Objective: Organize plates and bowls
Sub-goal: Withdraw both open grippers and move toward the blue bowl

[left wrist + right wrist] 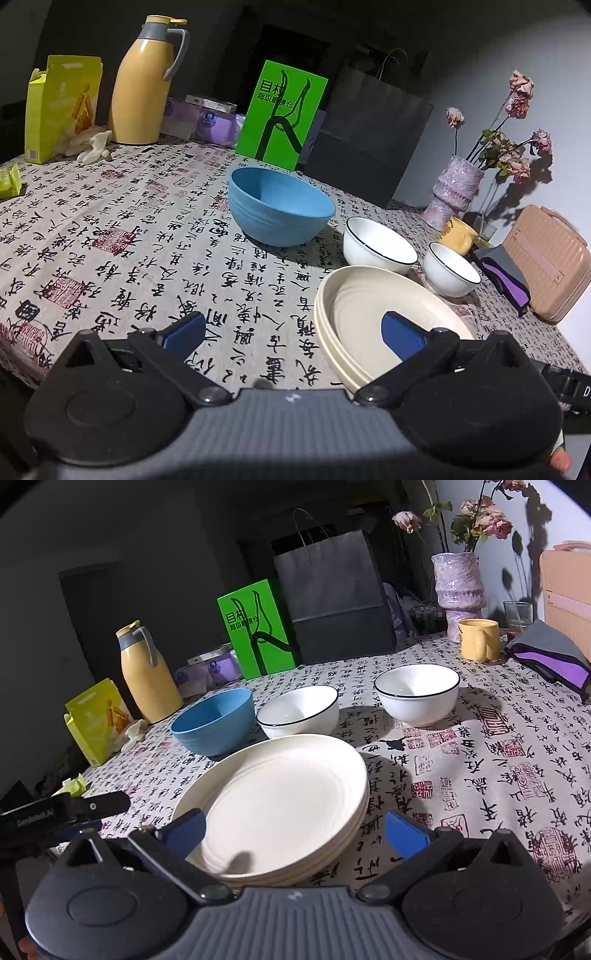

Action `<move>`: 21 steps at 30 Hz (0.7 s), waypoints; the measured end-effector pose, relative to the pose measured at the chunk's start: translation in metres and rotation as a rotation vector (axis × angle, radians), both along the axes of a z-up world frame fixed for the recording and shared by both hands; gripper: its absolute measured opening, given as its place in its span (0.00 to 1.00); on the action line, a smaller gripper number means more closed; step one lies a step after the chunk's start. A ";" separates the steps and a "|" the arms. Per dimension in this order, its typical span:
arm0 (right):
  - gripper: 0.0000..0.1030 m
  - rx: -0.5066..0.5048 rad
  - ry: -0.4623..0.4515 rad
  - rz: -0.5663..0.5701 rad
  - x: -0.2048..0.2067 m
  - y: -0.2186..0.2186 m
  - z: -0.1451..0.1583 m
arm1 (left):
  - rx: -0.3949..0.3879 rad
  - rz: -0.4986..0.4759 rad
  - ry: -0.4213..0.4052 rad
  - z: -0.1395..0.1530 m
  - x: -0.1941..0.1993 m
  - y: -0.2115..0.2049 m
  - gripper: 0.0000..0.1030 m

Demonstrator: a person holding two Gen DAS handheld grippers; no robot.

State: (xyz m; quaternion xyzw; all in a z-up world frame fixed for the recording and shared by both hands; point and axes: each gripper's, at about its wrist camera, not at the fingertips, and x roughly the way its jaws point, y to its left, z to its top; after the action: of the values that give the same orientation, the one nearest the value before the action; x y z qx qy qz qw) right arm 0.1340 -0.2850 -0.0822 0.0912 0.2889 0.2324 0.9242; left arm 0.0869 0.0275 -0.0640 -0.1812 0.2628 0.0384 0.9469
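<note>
Evidently the cream plates (280, 797) had been gathered into one stack on the calligraphy-print tablecloth (498, 775), while the blue bowl (214, 720) and two black-rimmed white bowls (299, 710) (417, 694) stood apart in a row behind it, not yet nested. The right gripper (295, 829) was spread wide and empty, its blue pads straddling the stack's near rim without visibly touching. The left gripper (291, 332) was likewise released, holding nothing, one pad over the plates' edge.
</note>
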 end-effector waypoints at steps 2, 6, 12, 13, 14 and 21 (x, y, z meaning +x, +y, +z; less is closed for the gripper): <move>1.00 0.003 0.008 -0.002 0.005 0.001 -0.001 | 0.005 -0.005 0.004 -0.002 0.003 0.002 1.00; 1.00 -0.001 0.030 -0.002 0.015 0.004 -0.003 | 0.012 -0.009 0.015 -0.005 0.010 0.008 1.00; 1.00 -0.023 0.056 0.001 0.031 0.011 0.000 | 0.030 -0.013 0.022 -0.002 0.020 0.020 1.00; 1.00 -0.023 0.062 0.002 0.034 0.012 0.000 | 0.033 -0.018 0.025 -0.002 0.022 0.022 1.00; 1.00 -0.025 0.068 0.000 0.038 0.013 0.001 | 0.037 -0.022 0.027 0.000 0.025 0.024 1.00; 1.00 -0.039 0.084 -0.006 0.064 0.022 0.010 | 0.044 -0.038 0.012 0.011 0.043 0.041 1.00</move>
State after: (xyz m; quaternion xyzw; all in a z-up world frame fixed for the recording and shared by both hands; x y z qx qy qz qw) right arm 0.1983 -0.2633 -0.0725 0.0840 0.3314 0.2198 0.9137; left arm 0.1295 0.0689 -0.0528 -0.1553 0.2710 0.0274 0.9496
